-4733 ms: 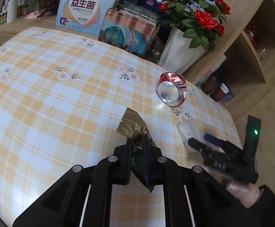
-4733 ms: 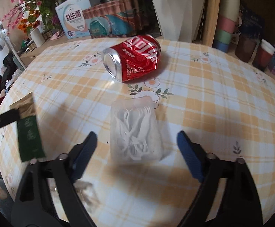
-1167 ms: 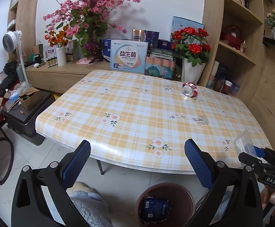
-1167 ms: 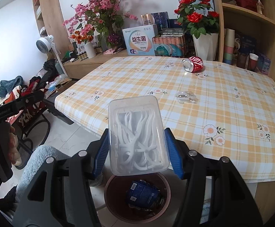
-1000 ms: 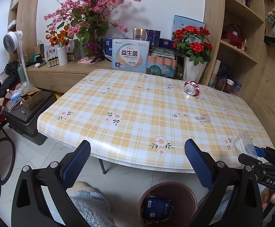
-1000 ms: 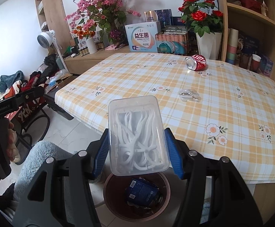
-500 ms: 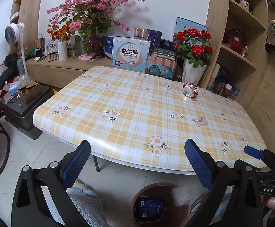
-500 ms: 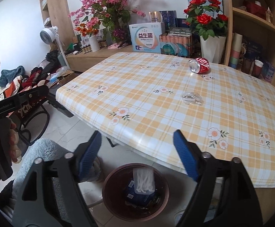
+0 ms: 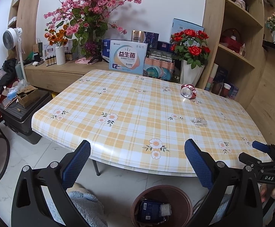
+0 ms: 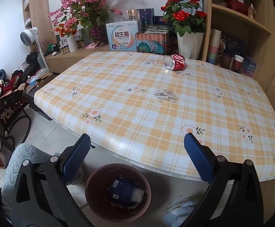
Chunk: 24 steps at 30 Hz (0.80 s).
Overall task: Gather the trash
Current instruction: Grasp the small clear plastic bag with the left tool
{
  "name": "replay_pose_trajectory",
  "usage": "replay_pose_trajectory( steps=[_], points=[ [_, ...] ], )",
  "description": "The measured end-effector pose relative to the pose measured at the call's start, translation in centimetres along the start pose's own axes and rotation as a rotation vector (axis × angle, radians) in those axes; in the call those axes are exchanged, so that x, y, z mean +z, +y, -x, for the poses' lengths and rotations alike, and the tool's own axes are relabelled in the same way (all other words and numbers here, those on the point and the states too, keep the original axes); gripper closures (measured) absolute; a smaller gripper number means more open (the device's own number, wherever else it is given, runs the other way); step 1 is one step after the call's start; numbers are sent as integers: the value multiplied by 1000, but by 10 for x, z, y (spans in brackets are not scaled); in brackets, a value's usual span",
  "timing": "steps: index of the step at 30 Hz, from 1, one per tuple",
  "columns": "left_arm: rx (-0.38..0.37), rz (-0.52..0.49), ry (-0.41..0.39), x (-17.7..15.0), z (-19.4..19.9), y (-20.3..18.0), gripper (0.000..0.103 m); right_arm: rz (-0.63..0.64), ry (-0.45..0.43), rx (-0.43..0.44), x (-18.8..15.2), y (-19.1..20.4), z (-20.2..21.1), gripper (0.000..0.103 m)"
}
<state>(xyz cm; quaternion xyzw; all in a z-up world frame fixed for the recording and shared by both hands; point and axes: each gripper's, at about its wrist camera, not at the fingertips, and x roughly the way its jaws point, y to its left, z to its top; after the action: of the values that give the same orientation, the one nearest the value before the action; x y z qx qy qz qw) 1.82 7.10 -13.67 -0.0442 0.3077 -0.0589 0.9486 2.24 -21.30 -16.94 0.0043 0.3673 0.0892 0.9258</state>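
Both grippers, left [image 9: 137, 159] & right [image 10: 137, 154], spread wide w/ nothing held above bin [image 10: 94, 177] (blue pack, clear box inside), so task approx. half done: crushed can [image 10: 174, 62] & clear wrapper [image 10: 165, 95] remain on table [image 10: 118, 104] beyond bin.

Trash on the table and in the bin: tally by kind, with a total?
Crushed red soda can: 1, on the table
Crumpled clear plastic wrapper: 1, on the table
Dark blue packet: 1, in the bin
Clear plastic floss-pick box: 1, in the bin
Total: 4
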Motion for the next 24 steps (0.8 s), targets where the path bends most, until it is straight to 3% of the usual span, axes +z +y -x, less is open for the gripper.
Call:
replay_pose_trajectory(
  steps=[8, 14, 19, 24],
  points=[
    [20, -59, 26, 5, -22, -13, 6, -23, 13, -56, 0, -32, -12, 6],
    [-8, -100, 59, 10, -47, -33, 6, -56, 36, -113, 2, -69, -23, 6],
    [-90, -184, 100, 17, -78, -66, 6, -92, 39, -133, 5, -97, -32, 6],
    [-240, -348, 124, 27, -127, -114, 6, -106, 54, -129, 13, -124, -52, 6]
  ],
)
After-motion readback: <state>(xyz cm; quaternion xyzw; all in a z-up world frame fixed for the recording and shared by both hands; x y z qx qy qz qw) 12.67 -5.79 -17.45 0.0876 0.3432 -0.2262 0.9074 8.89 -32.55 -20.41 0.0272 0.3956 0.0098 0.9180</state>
